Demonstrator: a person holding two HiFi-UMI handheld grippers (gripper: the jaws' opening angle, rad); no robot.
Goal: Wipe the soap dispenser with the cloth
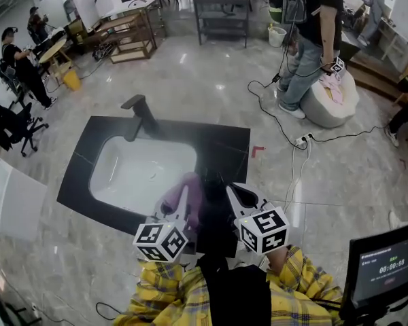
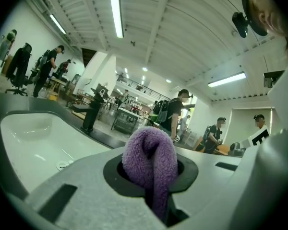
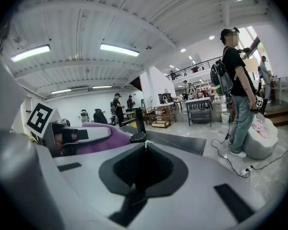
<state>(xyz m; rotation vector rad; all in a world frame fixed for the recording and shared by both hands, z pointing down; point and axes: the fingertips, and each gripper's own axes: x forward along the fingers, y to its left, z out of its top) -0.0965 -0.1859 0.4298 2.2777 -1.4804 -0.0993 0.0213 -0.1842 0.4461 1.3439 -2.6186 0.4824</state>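
My left gripper (image 1: 188, 194) is shut on a purple fleece cloth (image 2: 150, 153), which bulges up out of the jaws. It hangs over the near edge of the black counter (image 1: 217, 141) by the white sink (image 1: 139, 172). My right gripper (image 1: 224, 187) is right beside it, shut with nothing between the jaws (image 3: 145, 150). Just past its tip there is a small black round cap (image 3: 138, 138), perhaps the soap dispenser's top; I cannot tell whether they touch. The right gripper view also shows the left gripper (image 3: 79, 137) and the cloth (image 3: 108, 134).
A black faucet (image 1: 139, 109) stands at the sink's far edge. A person (image 1: 313, 39) stands on the floor beyond, near a white cushion (image 1: 333, 97) and trailing cables (image 1: 285, 124). A monitor (image 1: 387, 267) is at my lower right. More people sit at desks on the far left.
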